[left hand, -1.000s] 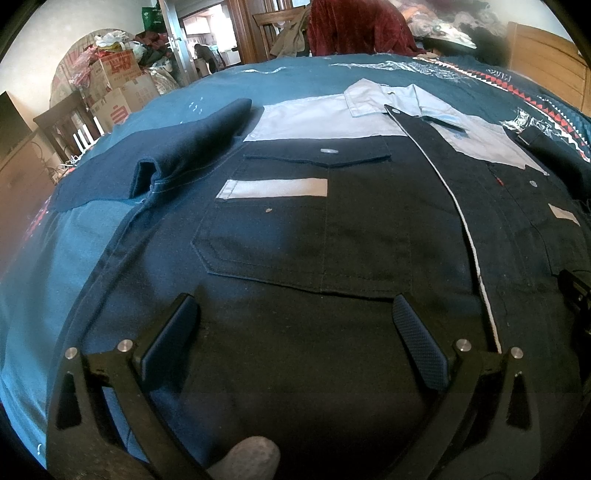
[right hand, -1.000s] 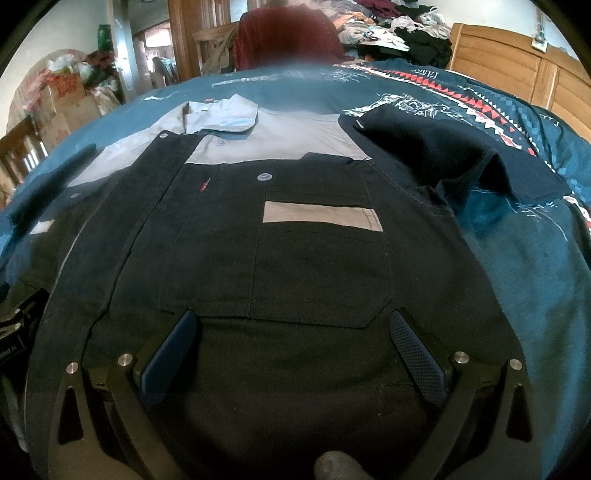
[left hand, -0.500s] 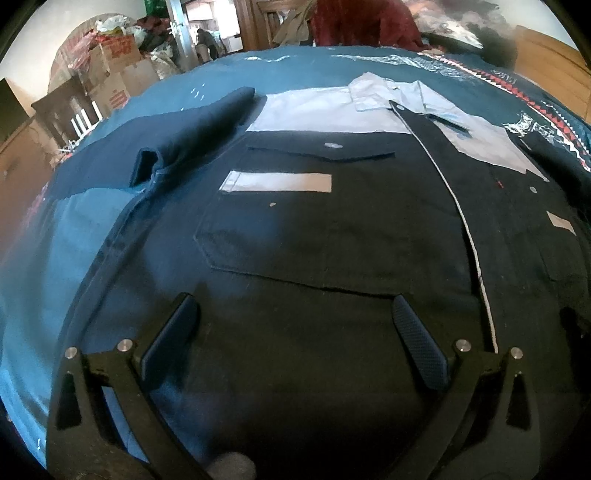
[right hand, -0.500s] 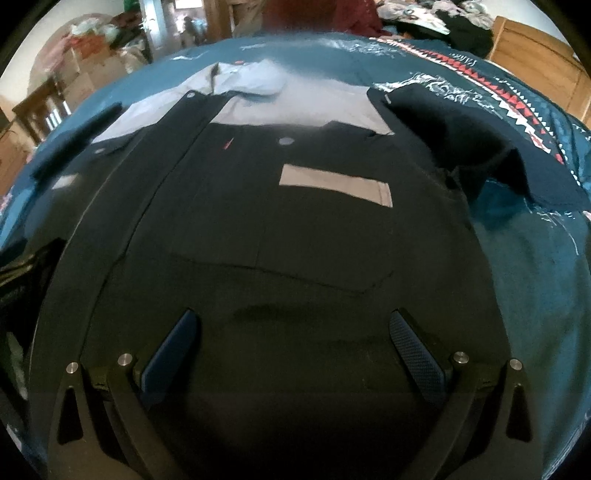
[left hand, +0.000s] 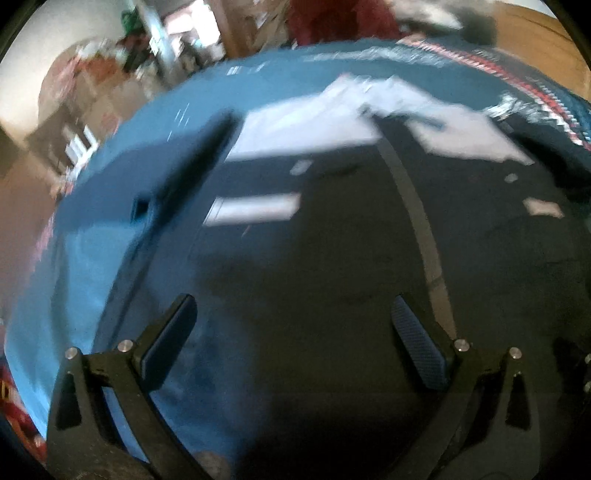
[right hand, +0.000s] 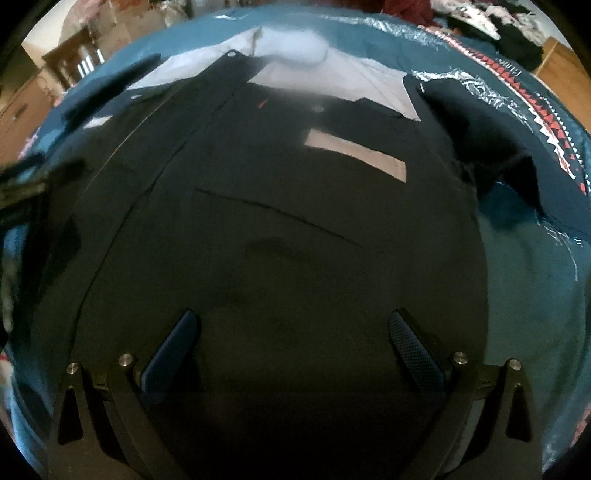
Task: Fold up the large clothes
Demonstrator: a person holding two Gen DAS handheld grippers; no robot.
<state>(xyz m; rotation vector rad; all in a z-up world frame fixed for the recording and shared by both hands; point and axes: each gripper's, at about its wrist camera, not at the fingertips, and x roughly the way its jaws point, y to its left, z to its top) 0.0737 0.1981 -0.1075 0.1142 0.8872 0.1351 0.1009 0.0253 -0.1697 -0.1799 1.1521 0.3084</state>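
A dark navy work shirt [left hand: 332, 240] with a pale grey yoke and collar lies front-up on a teal bedspread [left hand: 122, 147]. Its chest pockets carry pale reflective strips [left hand: 255, 208] [right hand: 356, 155]. The short sleeves [left hand: 184, 162] [right hand: 476, 129] spread out to each side. My left gripper [left hand: 293, 314] hovers open over the shirt's lower left panel, nothing between its fingers. My right gripper [right hand: 293, 328] stands open over the lower right panel, also holding nothing. The left wrist view is blurred by motion.
The bedspread [right hand: 532, 273] has a red and white zigzag border [right hand: 546, 122] at the right. Cardboard boxes and clutter [left hand: 96, 88] stand beyond the bed's far left; a wooden headboard [left hand: 535, 33] rises at the far right. Loose clothes [right hand: 491, 22] pile up behind.
Both grippers have pushed forward and lower over the shirt, so its hem has slid out of view and the pockets sit nearer. Both stay open. The left view has turned blurry.
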